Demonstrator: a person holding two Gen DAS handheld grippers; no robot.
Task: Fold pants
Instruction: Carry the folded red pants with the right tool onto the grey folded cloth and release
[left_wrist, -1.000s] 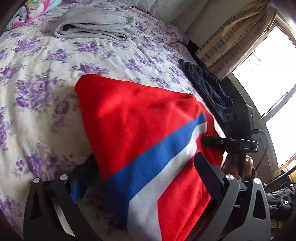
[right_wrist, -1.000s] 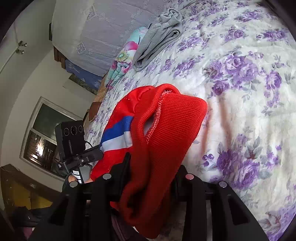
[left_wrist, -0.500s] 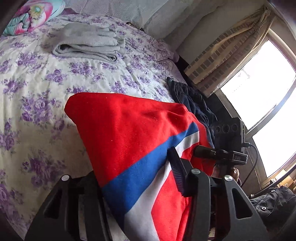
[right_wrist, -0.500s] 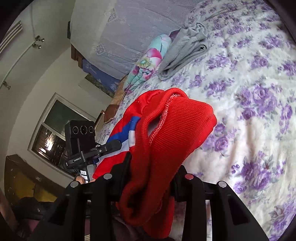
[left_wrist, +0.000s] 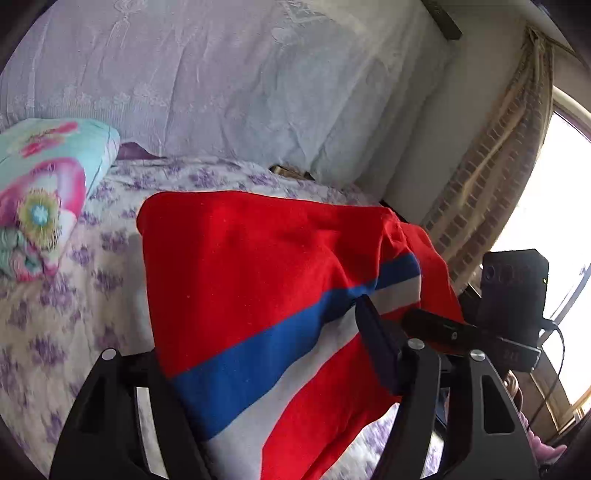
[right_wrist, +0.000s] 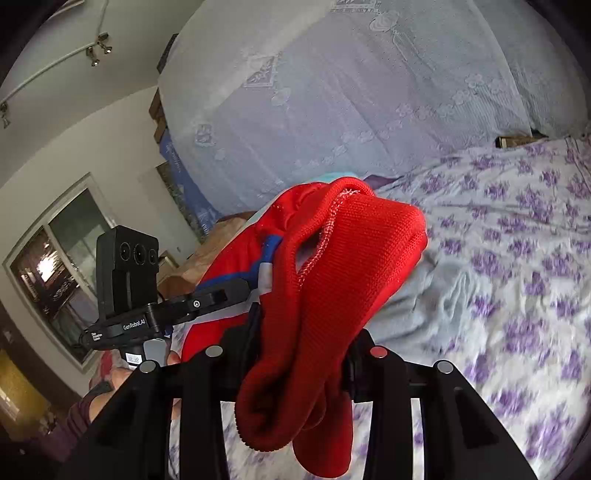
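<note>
The red pants (left_wrist: 251, 266) with a blue and white stripe hang lifted above the flowered bed (left_wrist: 44, 332). My left gripper (left_wrist: 266, 369) is shut on the striped part of the pants. In the right wrist view my right gripper (right_wrist: 299, 354) is shut on a bunched red knit end of the pants (right_wrist: 340, 280), which droops over the fingers. The other gripper's camera unit (right_wrist: 127, 273) shows at the left of that view, and its counterpart (left_wrist: 513, 291) at the right of the left wrist view.
A floral pillow (left_wrist: 40, 199) lies at the left of the bed. A pale lace-covered headboard (left_wrist: 221, 81) rises behind it. A curtain (left_wrist: 491, 162) and bright window (left_wrist: 554, 206) stand at the right. A window (right_wrist: 55, 258) is at the left in the right wrist view.
Both grippers have risen and tilted up with the pants; the view now faces the headboard and the grey folded clothes are out of sight.
</note>
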